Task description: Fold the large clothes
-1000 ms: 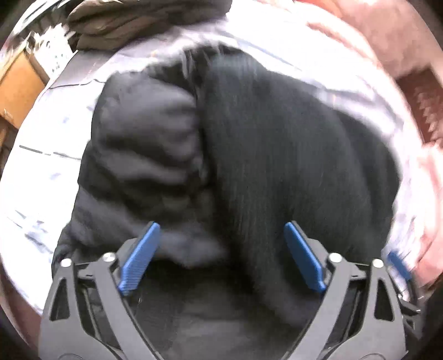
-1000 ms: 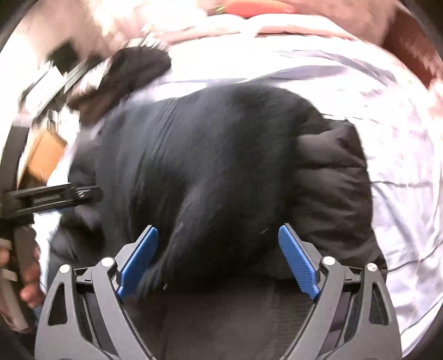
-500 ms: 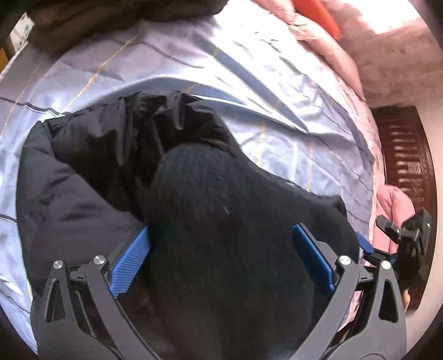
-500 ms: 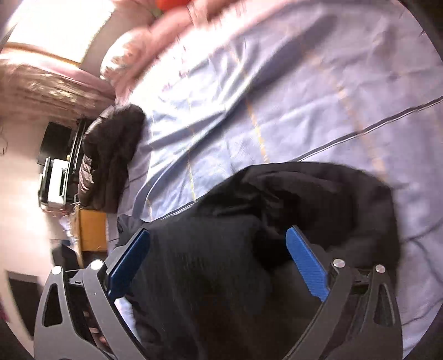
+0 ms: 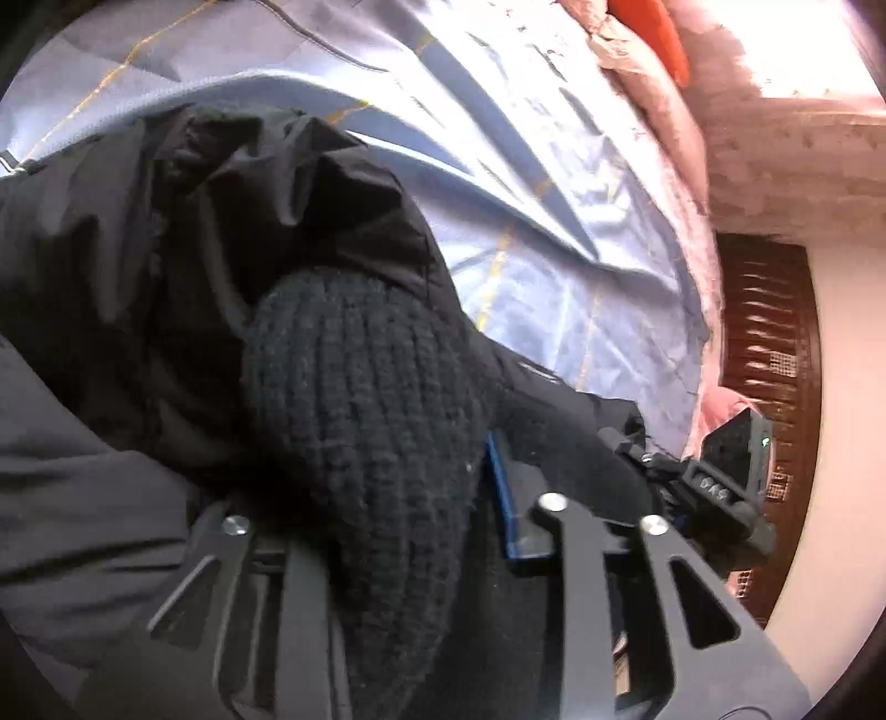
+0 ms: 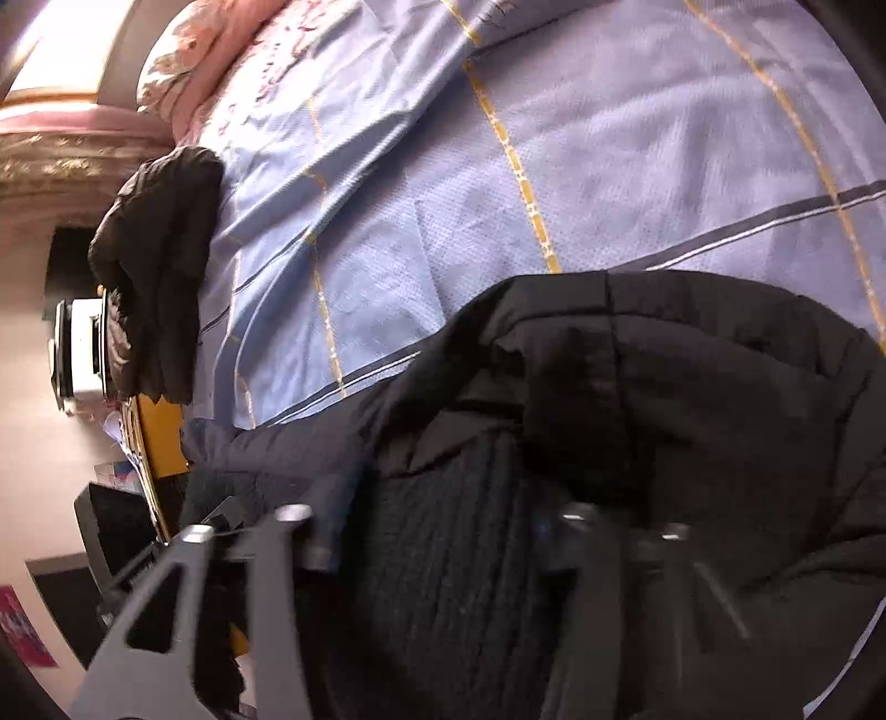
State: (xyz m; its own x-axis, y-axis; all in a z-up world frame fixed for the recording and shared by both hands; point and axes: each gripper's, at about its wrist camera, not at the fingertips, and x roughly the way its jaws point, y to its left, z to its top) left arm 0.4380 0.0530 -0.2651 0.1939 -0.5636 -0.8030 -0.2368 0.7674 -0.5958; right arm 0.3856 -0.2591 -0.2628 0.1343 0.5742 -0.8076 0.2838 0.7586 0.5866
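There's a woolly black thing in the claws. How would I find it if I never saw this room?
Look for the big bed with the light blue sheet striped in yellow. On it lies a smooth, puffy black jacket. The black knitted sweater is bunched on top of that jacket, between the closing left claw; its chunky ribbed wool sets it apart from the jacket's slick fabric.

bed: a sheet (image 6: 637, 166) in light blue with yellow and dark stripes covers it, creased
pillows: pink, flowered (image 6: 188, 50), at the far end of the bed; something orange-red (image 5: 659, 33) lies on them
light: strong daylight from a window (image 5: 808, 44) behind the pillows
wall: pale, plain (image 5: 847, 443)
furniture: dark carved wood (image 5: 769, 354) beside the bed; a yellow wooden piece (image 6: 160, 443) on the other side
clothes: a dark pile (image 6: 155, 266) at the bed's edge
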